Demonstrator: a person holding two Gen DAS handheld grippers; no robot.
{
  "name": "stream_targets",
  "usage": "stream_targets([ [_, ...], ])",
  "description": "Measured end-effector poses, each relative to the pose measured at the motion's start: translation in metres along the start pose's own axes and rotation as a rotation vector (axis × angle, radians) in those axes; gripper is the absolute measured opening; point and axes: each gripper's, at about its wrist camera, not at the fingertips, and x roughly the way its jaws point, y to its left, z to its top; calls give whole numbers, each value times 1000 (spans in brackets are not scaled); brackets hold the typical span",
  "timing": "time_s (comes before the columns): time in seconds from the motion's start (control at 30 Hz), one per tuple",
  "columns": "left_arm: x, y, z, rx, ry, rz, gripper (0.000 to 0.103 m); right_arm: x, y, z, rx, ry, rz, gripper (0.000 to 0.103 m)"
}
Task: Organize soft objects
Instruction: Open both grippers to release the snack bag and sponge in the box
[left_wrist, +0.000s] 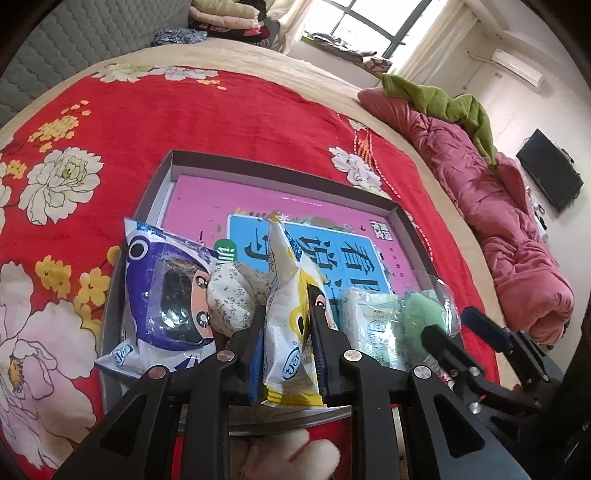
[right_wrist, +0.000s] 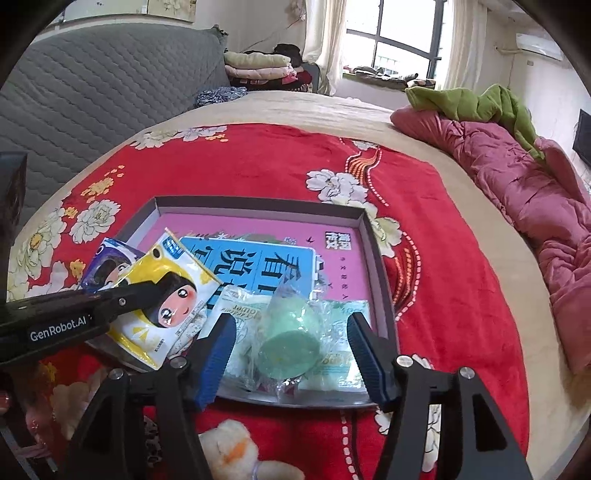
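Note:
A grey shallow box (left_wrist: 110, 295) (right_wrist: 384, 280) with a pink and blue sheet inside lies on the red floral bedspread. My left gripper (left_wrist: 288, 332) is shut on a yellow and white cartoon packet (left_wrist: 291, 325) (right_wrist: 166, 306), held upright over the box's near edge. A purple cartoon packet (left_wrist: 162, 299) (right_wrist: 107, 266) and a speckled white soft object (left_wrist: 229, 299) lie in the box to its left. My right gripper (right_wrist: 291, 350) is open, its fingers either side of a green sponge in clear wrap (right_wrist: 288, 347) (left_wrist: 417, 317) on a pale tissue pack (right_wrist: 336, 369).
A cream plush toy (right_wrist: 229, 454) (left_wrist: 288, 458) lies on the bedspread in front of the box. A pink quilt (right_wrist: 535, 192) with a green blanket (right_wrist: 476, 103) runs along the bed's right side. Folded blankets (right_wrist: 258, 66) are stacked near the grey headboard (right_wrist: 92, 92).

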Motion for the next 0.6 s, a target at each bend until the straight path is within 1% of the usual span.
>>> stream_targets([
  [0.13, -3, 2, 2, -6, -8, 6, 32, -5, -5, 1, 14, -8, 2, 62],
  [0.27, -6, 2, 4, -4, -15, 12, 34, -8, -7, 2, 20, -14, -7, 62],
  [0.33, -8, 2, 4, -1, -18, 17, 37, -9, -11, 2, 36, -15, -4, 62],
  [0.6, -14, -1, 5, 14, -28, 28, 38, -16, -15, 2, 48, -32, -3, 62],
])
